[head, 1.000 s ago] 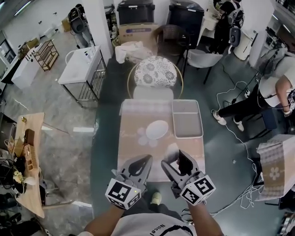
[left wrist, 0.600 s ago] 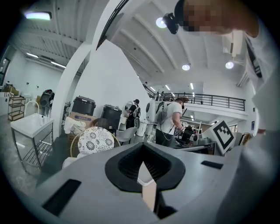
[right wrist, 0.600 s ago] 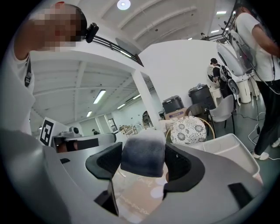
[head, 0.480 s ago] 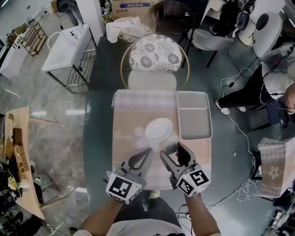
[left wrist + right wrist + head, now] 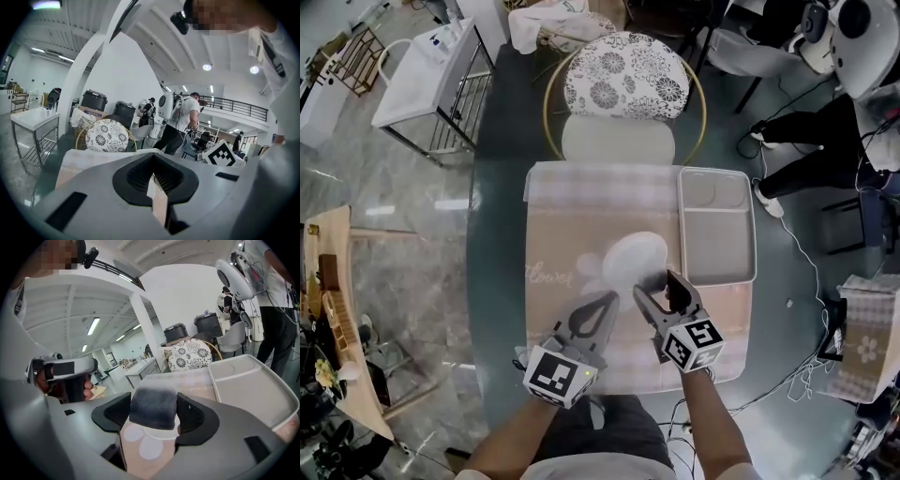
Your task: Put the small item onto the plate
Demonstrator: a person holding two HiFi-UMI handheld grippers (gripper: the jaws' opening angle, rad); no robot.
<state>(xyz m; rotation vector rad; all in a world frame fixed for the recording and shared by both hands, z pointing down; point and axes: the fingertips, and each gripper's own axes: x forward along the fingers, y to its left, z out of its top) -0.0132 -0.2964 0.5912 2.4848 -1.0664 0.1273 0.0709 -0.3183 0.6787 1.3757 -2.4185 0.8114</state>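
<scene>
Over pink mat (image 5: 572,246), right gripper (image 5: 656,287) clamps grey block (image 5: 153,406), seemingly near plate (image 5: 630,259).

Clamped in the right gripper (image 5: 654,284), the small item (image 5: 153,408) is blurred along its top, its kind impossible to tell; in the head view the jaws hide most of it. In the right gripper view it covers all but a sliver of the plate (image 5: 161,433), whose near rim the gripper masks from above.

Small item (image 5: 153,408): dark grey, possibly blue-tinted. Plate (image 5: 635,258): white. Table mat (image 5: 567,225): beige-pink, white flower print, checked border. Tray (image 5: 717,239): pale grey.
</scene>
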